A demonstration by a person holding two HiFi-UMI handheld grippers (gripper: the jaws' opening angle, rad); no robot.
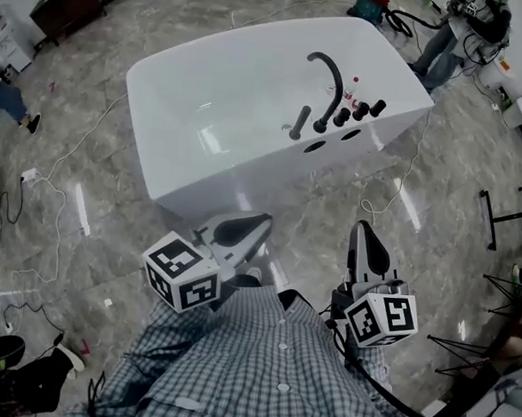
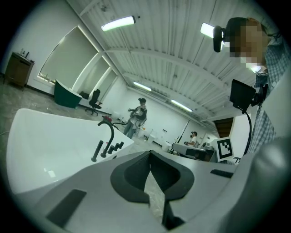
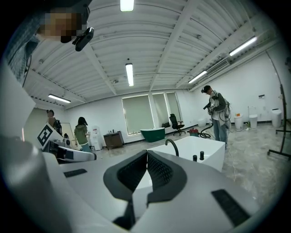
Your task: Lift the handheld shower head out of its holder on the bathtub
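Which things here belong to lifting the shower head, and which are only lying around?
For the job: handheld shower head, bathtub, left gripper, right gripper.
Lying about: floor cable, wooden cabinet, green tub.

One bathtub [image 1: 204, 137]; one shower head [image 1: 300, 123]; three knobs [image 1: 360, 110]; two hand-held grippers [image 1: 265, 219] [image 1: 361, 224].

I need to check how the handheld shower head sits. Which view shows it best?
Head view: the handheld shower head stands unobstructed on the bathtub rim. Left gripper view shows it small, side-on. Right gripper view doesn't clearly show it.
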